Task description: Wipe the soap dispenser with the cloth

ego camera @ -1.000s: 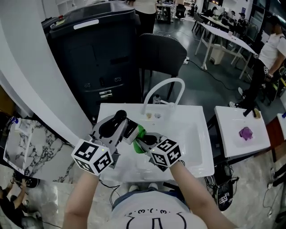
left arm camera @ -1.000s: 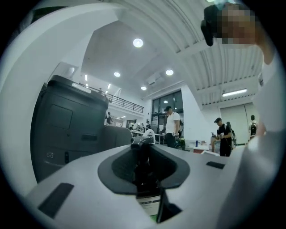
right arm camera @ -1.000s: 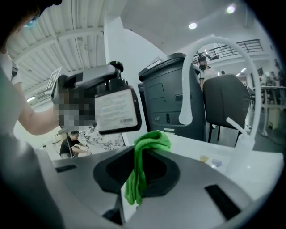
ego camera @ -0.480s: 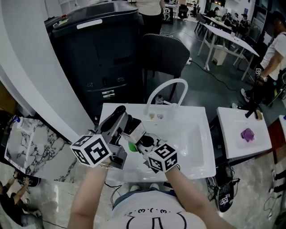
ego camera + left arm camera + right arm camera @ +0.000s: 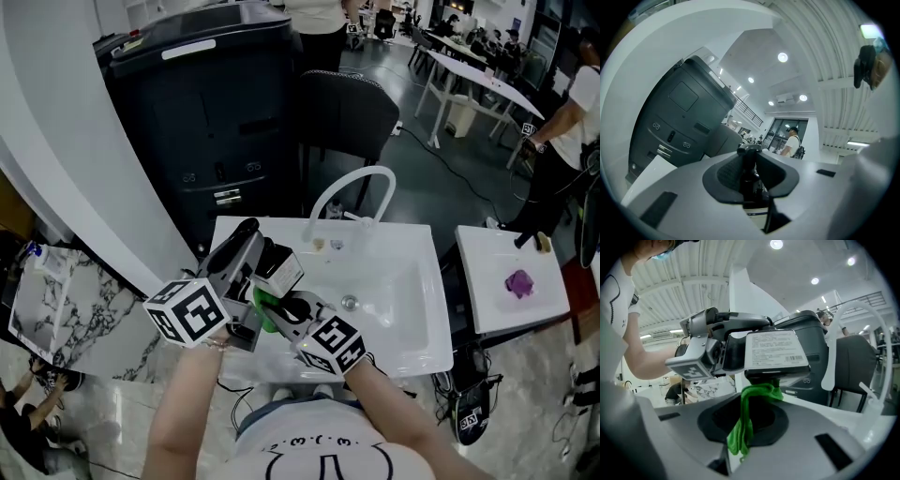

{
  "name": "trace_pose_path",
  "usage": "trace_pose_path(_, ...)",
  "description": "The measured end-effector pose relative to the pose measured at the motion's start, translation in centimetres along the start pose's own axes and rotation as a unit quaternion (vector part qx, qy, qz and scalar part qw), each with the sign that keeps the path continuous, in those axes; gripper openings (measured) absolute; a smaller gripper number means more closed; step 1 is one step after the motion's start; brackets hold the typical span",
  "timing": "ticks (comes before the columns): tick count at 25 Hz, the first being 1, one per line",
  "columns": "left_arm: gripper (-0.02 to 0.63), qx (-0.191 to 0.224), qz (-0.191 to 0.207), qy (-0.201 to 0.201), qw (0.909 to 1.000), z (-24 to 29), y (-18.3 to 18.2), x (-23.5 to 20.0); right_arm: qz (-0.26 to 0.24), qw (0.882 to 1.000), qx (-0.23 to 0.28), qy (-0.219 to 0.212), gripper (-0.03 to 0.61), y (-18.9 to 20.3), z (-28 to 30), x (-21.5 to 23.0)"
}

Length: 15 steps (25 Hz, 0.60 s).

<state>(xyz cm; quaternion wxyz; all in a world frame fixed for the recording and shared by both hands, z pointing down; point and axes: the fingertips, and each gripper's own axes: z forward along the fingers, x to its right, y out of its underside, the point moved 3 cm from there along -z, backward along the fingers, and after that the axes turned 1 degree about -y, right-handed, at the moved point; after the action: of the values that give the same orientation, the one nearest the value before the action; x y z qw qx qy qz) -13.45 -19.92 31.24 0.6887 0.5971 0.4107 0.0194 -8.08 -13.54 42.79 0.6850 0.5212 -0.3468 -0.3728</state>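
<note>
Moved: cloth (image 5: 264,307) under soap dispenser (image 5: 284,271) | left gripper (image 5: 262,262) clamps soap dispenser | right gripper (image 5: 278,316) pinches cloth

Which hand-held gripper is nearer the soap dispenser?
Left hand-held gripper: clamped on the white labelled soap dispenser. Right hand-held gripper: just below, pressing a green cloth against its lower edge.

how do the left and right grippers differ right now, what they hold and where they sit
The left gripper is shut on the soap dispenser; the right gripper is shut on the green cloth. In the head view the left gripper reaches further from the person, while the right gripper sits nearer, its cloth touching the dispenser's edge. Both are over the white sink.
</note>
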Motion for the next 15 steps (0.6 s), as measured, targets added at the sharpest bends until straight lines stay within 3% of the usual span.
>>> trace_pose_path(6,0.097,-0.006,0.01,-0.007,0.9999,-0.6,-0.5,0.0,0.042,0.993,-0.003,0.112,0.049,0.9,-1.9,4.4)
trace_pose_path(10,0.097,-0.007,-0.001,-0.013,0.9999,-0.8,0.0,-0.4,0.054,0.991,0.042,0.113,0.049,-0.6,-3.2,5.1)
trace_pose_path(15,0.097,-0.005,-0.009,-0.024,0.9997,-0.6,0.3,-0.8,0.055,0.992,0.032,0.112,0.049,-0.6,-3.4,4.8)
